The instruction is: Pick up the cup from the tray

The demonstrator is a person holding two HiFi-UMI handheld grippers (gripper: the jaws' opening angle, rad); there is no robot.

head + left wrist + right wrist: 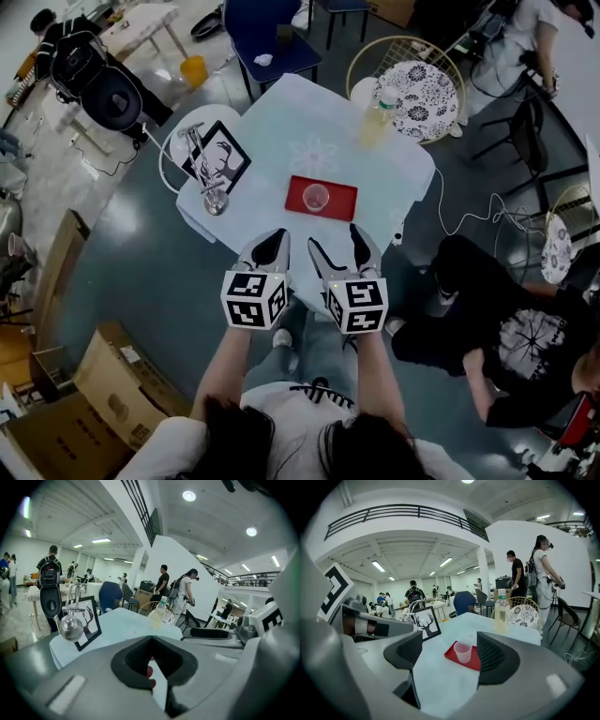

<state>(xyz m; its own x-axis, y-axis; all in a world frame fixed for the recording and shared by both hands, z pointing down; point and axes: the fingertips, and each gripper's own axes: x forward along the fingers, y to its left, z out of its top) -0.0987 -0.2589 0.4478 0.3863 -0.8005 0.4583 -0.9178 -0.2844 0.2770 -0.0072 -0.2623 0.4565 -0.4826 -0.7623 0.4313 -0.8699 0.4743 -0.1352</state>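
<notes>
A clear plastic cup stands upright on a small red tray at the near middle of the white table. My right gripper is open just short of the tray, near the table's front edge. In the right gripper view the cup and the tray lie ahead between the two spread jaws, untouched. My left gripper is beside the right one, shut and empty. Only a sliver of the red tray shows past the left gripper.
A bottle of yellowish drink stands at the table's far right. A framed deer picture and a metal stand with a ball are on the left. A person sits at the right. A patterned chair stands behind the table. Cardboard boxes lie on the left.
</notes>
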